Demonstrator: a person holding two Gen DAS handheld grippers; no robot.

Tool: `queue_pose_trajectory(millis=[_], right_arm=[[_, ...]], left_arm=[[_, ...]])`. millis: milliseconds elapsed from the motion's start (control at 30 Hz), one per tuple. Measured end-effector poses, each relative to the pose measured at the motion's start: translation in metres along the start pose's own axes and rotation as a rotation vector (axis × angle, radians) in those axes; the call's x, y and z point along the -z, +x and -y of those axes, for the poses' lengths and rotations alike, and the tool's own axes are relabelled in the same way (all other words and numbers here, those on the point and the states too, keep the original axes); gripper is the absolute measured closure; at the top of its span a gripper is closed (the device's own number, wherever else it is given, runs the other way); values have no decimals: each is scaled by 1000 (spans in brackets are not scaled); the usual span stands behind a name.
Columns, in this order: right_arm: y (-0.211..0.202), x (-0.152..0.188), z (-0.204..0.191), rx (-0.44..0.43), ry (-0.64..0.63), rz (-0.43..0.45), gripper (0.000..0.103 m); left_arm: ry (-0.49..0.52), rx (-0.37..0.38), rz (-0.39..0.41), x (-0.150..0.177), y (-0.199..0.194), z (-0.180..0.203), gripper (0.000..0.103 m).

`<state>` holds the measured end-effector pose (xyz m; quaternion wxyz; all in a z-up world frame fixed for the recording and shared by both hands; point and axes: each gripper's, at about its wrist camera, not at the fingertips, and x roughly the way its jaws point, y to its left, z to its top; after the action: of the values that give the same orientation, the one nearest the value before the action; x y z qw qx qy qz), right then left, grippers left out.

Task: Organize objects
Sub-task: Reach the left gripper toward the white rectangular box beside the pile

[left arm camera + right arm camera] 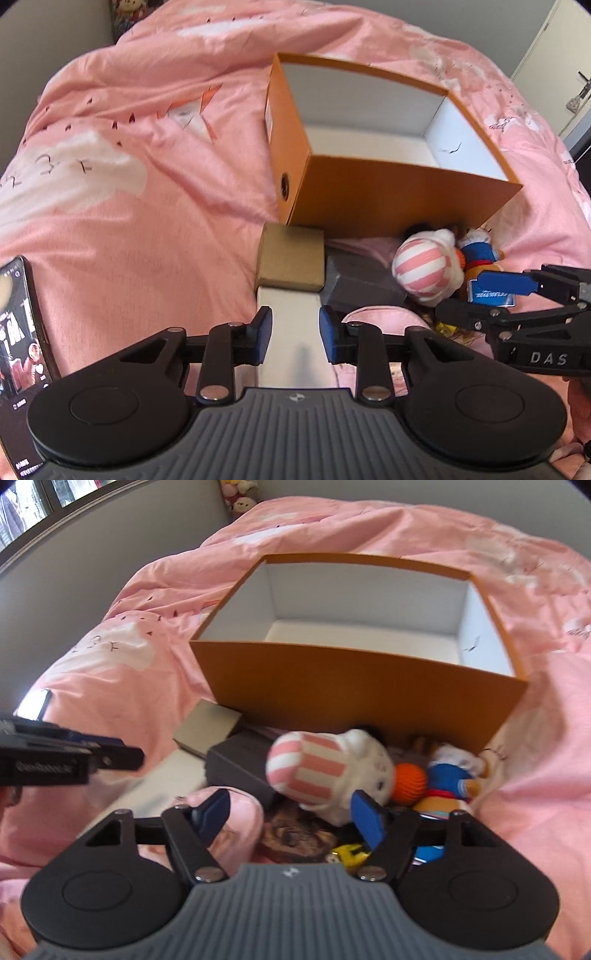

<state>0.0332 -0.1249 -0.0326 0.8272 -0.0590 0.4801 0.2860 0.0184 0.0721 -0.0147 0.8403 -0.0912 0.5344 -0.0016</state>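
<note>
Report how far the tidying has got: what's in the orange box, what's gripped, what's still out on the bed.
Done: nothing yet; the orange box shows only its bare white inside. In hand: the left gripper straddles the white box, though a firm grip isn't clear. The right gripper is open near the striped plush. Left: the tan box, grey box and remaining toys.

The orange box [354, 698] stands open-topped at frame centre, its white inside bare, so entry from above is free. Its near wall blocks a level approach. Below that wall things crowd together: a tan carton [291, 260], a dark grey case [236, 768], a striped plush [325, 771] and a blue toy [447, 775], touching or overlapping. At left the pink bedspread [147, 229] lies open, apart from a phone [22, 325] at the left edge.
</note>
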Motion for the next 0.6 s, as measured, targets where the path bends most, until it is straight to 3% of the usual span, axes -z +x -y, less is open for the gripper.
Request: queue_pose_trajectory(millis=[133, 233, 400, 467, 600], right_arm=[[14, -12, -9, -33, -21, -28, 42], [22, -16, -13, -52, -37, -50, 41], [27, -18, -17, -81, -61, -93, 41], [28, -16, -17, -120, -41, -128, 36], [38, -7, -11, -152, 25, -210, 35]], left_arm=[[41, -13, -78, 0, 18, 5, 53], [58, -7, -112, -2, 29, 8, 40], [71, -18, -183, -10, 39, 6, 39], [67, -15, -203, -12, 39, 3, 38], [45, 18, -253, -13, 41, -3, 38]])
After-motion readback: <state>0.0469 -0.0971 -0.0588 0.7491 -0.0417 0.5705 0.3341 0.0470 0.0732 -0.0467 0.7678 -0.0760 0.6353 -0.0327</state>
